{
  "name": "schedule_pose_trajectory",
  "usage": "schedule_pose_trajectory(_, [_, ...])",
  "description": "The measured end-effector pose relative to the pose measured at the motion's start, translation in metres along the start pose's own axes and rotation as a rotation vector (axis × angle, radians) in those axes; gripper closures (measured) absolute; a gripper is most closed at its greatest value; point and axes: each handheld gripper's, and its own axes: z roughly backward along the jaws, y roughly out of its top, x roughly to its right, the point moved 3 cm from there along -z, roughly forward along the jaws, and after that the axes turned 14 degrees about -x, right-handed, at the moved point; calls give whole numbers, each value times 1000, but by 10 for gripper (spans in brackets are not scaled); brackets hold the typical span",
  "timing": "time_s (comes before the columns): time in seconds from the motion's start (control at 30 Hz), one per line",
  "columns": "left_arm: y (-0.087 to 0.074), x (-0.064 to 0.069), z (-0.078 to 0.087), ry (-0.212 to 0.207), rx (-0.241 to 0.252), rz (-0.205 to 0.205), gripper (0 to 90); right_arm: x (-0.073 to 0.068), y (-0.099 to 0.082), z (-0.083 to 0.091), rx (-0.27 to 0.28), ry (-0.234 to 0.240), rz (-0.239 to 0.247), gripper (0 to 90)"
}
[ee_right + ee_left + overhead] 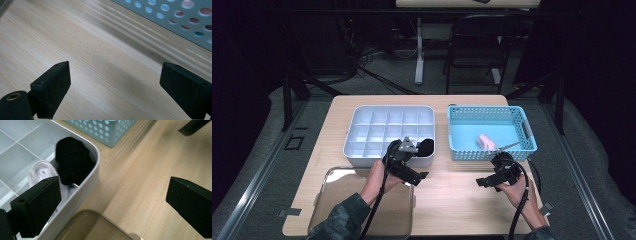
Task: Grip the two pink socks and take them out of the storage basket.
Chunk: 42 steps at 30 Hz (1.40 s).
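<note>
Dark floor and cables ring a pale wooden counter (452, 195). At its 11 o'clock sits a white divided organizer (389, 132); a black rolled sock (73, 161) fills its near-right corner compartment, with a white sock (41, 172) in the compartment beside it. The left hand-held gripper (418, 177) hangs just beside that corner, jaws wide and empty. At 1 o'clock a blue perforated basket (490, 132) holds a pink item (486, 141). The right hand-held gripper (484, 182) — jaws wide, nothing between — hovers at 4 o'clock, near the basket's front wall. A clear lid (362, 200) lies at 7 o'clock.
</note>
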Motion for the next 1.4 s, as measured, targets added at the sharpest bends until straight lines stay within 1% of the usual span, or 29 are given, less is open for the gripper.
schedule_pose_trajectory(0.1, [-5,6,-6,11,5,-19,0,0,0,1,8,2,-2,89])
schedule_pose_trajectory(0.17, [-9,7,-8,4,26,-15,0,0,0,1,14,2,-3,94])
schedule_pose_trajectory(0.2, [-11,8,-9,9,34,-10,1,-1,0,1,19,2,-5,94])
schedule_pose_trajectory(0.23, [-11,8,-9,9,34,-10,0,-1,0,2,17,4,0,93])
schedule_pose_trajectory(0.3, [-18,10,-10,-3,45,-8,0,-1,0,2,22,1,3,92])
schedule_pose_trajectory(0.43, [-24,12,-13,-8,41,-22,0,-2,1,3,20,-3,4,88])
schedule_pose_trajectory(0.5, [-27,14,-14,-1,56,-19,0,-2,0,4,16,-6,13,87])
schedule_pose_trajectory(0.53, [-28,15,-15,-15,57,-18,0,-3,0,4,22,-1,10,85])
schedule_pose_trajectory(0.57, [-29,16,-16,-13,54,-19,0,-4,0,5,27,9,9,83])
schedule_pose_trajectory(0.6, [-30,18,-17,-2,50,-21,0,-4,0,5,32,1,6,83])
schedule_pose_trajectory(0.67, [-31,20,-19,-8,47,-28,0,-4,0,8,30,0,10,83])
schedule_pose_trajectory(0.73, [-33,21,-20,3,47,-35,0,-5,1,10,45,9,9,75])
schedule_pose_trajectory(0.77, [-33,21,-21,3,48,-33,0,-5,1,11,45,11,14,74])
schedule_pose_trajectory(0.8, [-34,20,-21,-1,45,-32,0,-5,1,12,42,12,13,74])
schedule_pose_trajectory(0.83, [-35,20,-23,-3,52,-29,0,-5,1,13,46,10,11,74])
schedule_pose_trajectory(0.87, [-35,20,-23,-6,50,-28,0,-5,1,14,53,11,8,74])
schedule_pose_trajectory(0.9, [-35,19,-24,-12,54,-28,0,-5,1,15,49,15,8,74])
schedule_pose_trajectory(1.0, [-35,18,-24,-10,52,-33,0,-5,1,18,46,12,13,75])
schedule_pose_trajectory(1.03, [-35,18,-24,-13,61,-30,0,-6,2,21,54,14,10,75])
schedule_pose_trajectory(1.1, [-35,17,-25,-14,58,-30,0,-6,3,25,62,9,10,76])
schedule_pose_trajectory(1.13, [-35,18,-26,-19,57,-29,0,-6,3,27,67,18,10,77])
schedule_pose_trajectory(1.17, [-35,18,-27,-26,49,-33,0,-5,4,29,73,16,10,78])
schedule_pose_trajectory(1.27, [-34,19,-29,-30,44,-40,0,-5,5,35,86,18,9,81])
schedule_pose_trajectory(1.4, [-34,19,-29,-27,42,-47,0,-4,9,41,111,19,16,84])
